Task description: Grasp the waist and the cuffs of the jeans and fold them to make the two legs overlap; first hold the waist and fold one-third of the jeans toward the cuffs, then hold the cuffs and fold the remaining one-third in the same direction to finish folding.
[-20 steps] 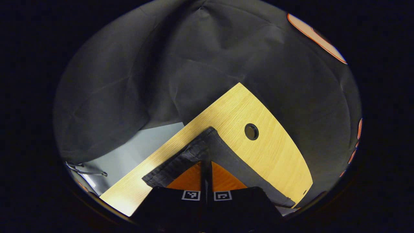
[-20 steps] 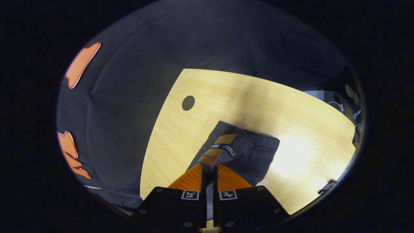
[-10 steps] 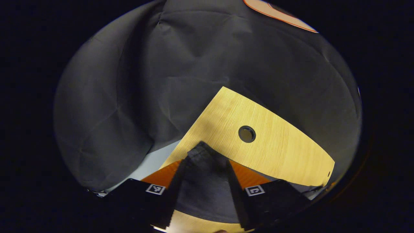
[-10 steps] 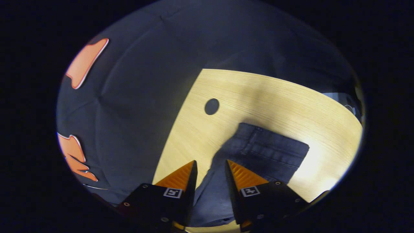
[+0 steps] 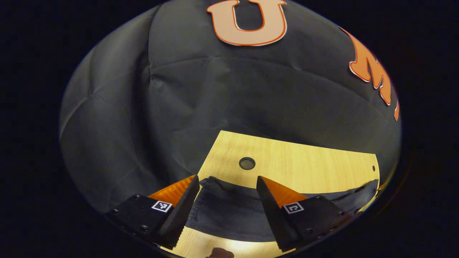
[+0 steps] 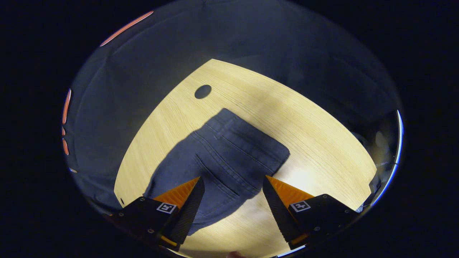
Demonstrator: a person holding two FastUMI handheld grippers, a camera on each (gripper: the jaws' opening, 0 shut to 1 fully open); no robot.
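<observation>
Dark jeans [image 6: 226,157] lie flat on the wooden table [image 6: 294,118] in the right gripper view, waist end with its seams toward the far side. My right gripper [image 6: 233,186] is open above the near part of the jeans, holding nothing. In the left gripper view the jeans [image 5: 229,211] stretch across the table [image 5: 304,165] as a dark band, the cuff corner near the left fingertip. My left gripper [image 5: 227,184] is open over that end, with nothing between its fingers.
A round cable hole [image 5: 246,163] sits in the table just beyond the jeans, and it also shows as the cable hole [image 6: 202,91] near the far table edge. The black booth wall [image 5: 229,100] hangs close behind the table.
Both grippers went from shut on the jeans to open and let the fabric go. The jeans now lie flat, and both grippers have lifted and drawn back.
</observation>
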